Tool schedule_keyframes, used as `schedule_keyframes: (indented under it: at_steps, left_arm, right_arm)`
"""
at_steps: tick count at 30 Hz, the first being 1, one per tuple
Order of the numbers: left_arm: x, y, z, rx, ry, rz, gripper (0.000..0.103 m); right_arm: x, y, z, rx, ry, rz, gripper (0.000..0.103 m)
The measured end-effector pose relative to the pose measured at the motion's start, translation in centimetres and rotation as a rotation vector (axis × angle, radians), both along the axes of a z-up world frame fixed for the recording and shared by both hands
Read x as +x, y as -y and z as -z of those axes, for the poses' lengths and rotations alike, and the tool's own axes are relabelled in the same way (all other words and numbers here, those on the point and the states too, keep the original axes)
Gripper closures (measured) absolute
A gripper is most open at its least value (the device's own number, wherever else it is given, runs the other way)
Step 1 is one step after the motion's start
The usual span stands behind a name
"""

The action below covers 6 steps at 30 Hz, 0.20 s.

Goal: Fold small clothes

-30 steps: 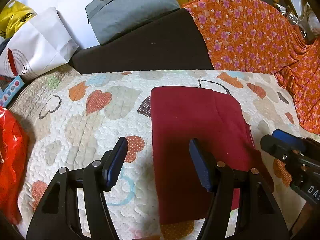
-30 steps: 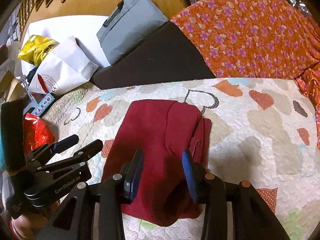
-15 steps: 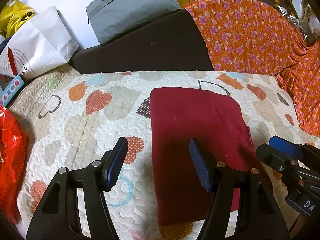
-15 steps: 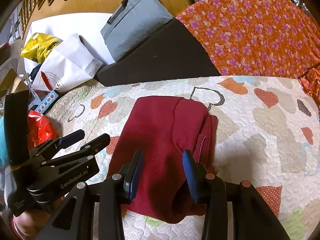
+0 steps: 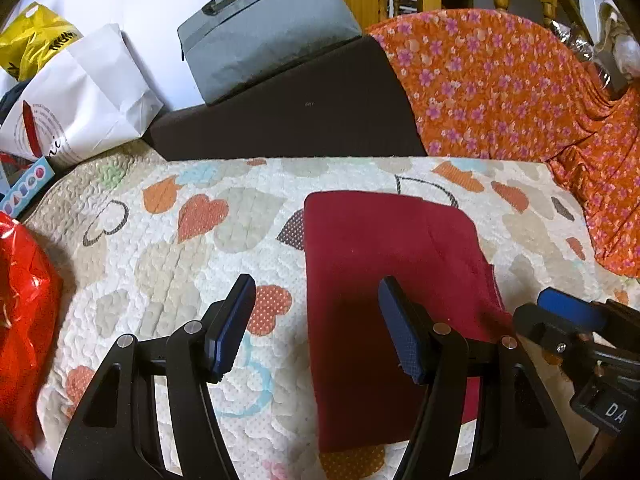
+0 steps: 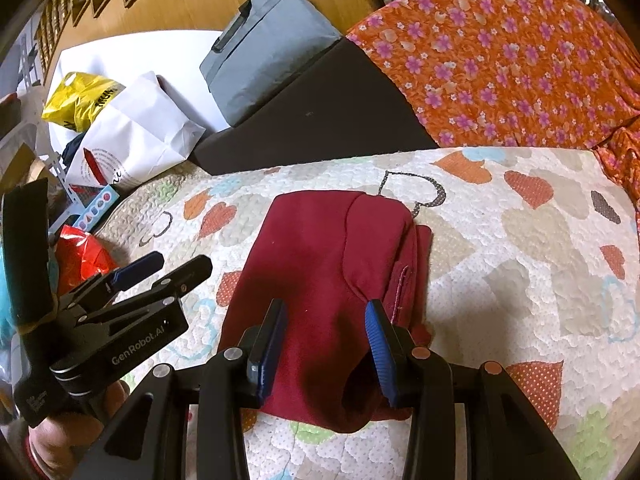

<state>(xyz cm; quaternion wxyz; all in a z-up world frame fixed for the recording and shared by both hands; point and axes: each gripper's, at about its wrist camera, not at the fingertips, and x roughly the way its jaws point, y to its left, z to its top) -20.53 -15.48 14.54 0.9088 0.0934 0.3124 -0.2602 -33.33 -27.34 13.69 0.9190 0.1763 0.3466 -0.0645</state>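
Folded maroon garment (image 5: 384,264) lies flat on heart-print quilt (image 5: 168,248), approx. centre, nearer far edge. Left gripper (image 5: 314,320) above its left edge: jaws spread, nothing pinched. Right gripper (image 6: 326,334) over garment's near end: jaws part-spread, pads clear of cloth, no grip evident.

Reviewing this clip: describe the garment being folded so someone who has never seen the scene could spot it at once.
Start at the heart-patterned quilt spread in front of the orange floral cloth and the dark cushion. Near the quilt's middle lies the dark red garment, folded into a long rectangle, just ahead of both open grippers. It is the only plain, single-colour fabric on the quilt.
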Motion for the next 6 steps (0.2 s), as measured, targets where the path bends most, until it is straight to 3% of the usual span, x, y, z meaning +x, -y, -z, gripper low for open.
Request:
schedule_keyframes:
  at_steps: [6]
  left_arm:
    - [0.32,-0.10,0.07,-0.001,-0.023,-0.008,0.040]
  right_arm:
    - [-0.42,0.33,-0.03,0.003,0.001,0.013,0.064]
